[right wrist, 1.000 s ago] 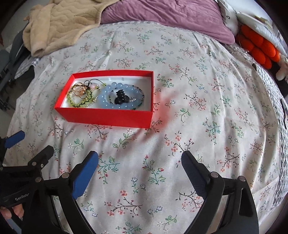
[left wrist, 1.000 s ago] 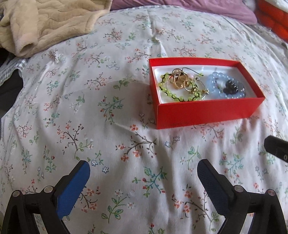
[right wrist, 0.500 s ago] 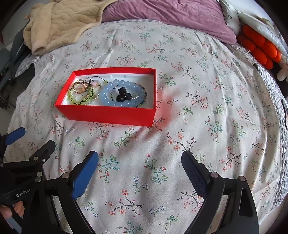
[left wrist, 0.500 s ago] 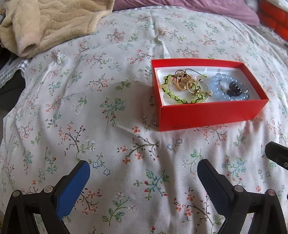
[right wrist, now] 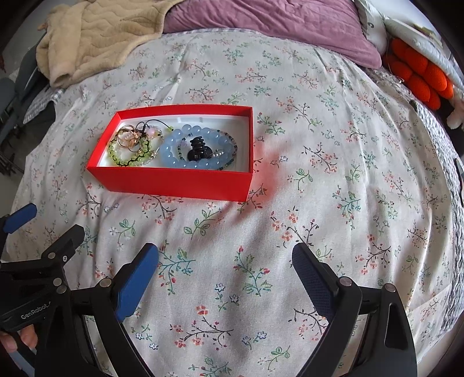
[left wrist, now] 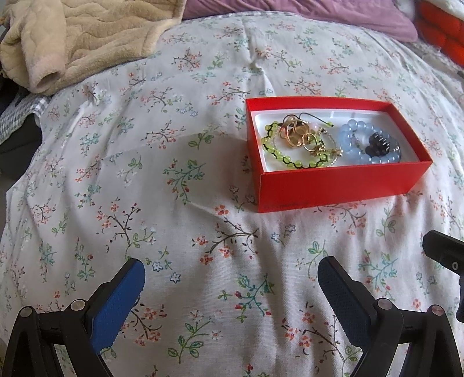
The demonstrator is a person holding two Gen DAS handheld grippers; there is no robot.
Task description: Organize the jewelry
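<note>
Both grippers, left gripper and right gripper, gape wide and empty short of the red box, where all visible jewelry already lies.

Daylit bed under a floral sheet, beige blanket and purple pillow at its head.

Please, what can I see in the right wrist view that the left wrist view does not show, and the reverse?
Only the right wrist view shows the orange cushions on the far right, and the left gripper from the side. Only the left wrist view shows a black part of the right gripper at its right edge. Both show the red box with a blue bead bracelet and green bracelet, the beige blanket and the floral sheet.
</note>
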